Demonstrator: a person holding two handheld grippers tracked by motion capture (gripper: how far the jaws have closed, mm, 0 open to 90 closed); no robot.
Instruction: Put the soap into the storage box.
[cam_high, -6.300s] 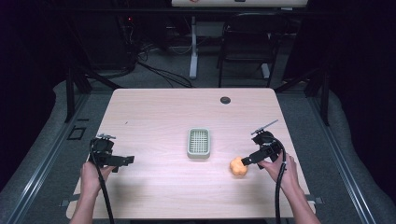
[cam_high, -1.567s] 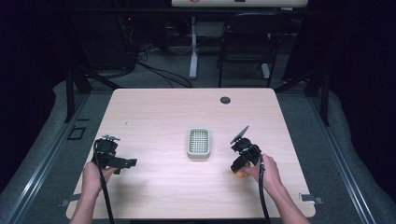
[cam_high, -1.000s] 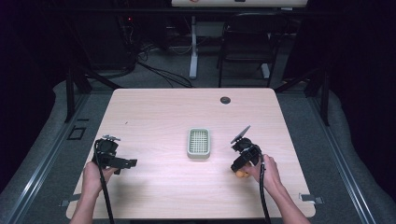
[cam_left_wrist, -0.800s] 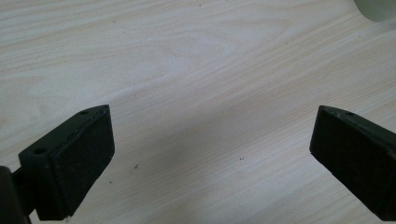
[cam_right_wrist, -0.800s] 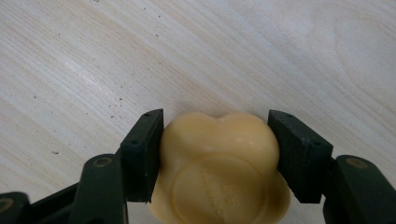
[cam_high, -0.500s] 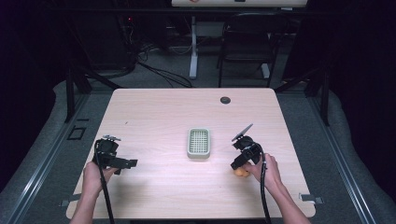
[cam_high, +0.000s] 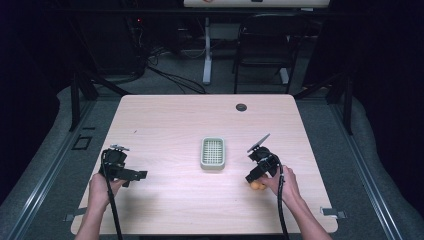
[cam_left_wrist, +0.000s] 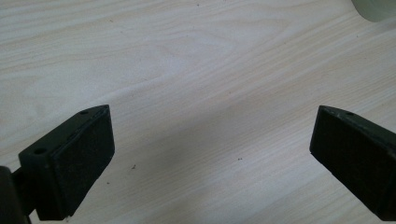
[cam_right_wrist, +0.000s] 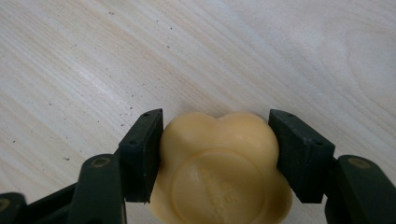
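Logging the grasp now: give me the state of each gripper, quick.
Left gripper: open, nothing between its jaws, over bare table.
Right gripper: shut on the yellow flower-shaped soap, which rests on the table.

- In the high view the bench (cam_high: 175, 125) is evenly lit from above, while the room around it falls into near darkness.
- Shadows there are short and soft.
- The left gripper view is bright and slightly washed out; the near black pads (cam_left_wrist: 79, 158) look soft, with a faint shadow between them.
- The right gripper view is sharp on the wood grain, without glare on the yellow soap (cam_right_wrist: 219, 163).
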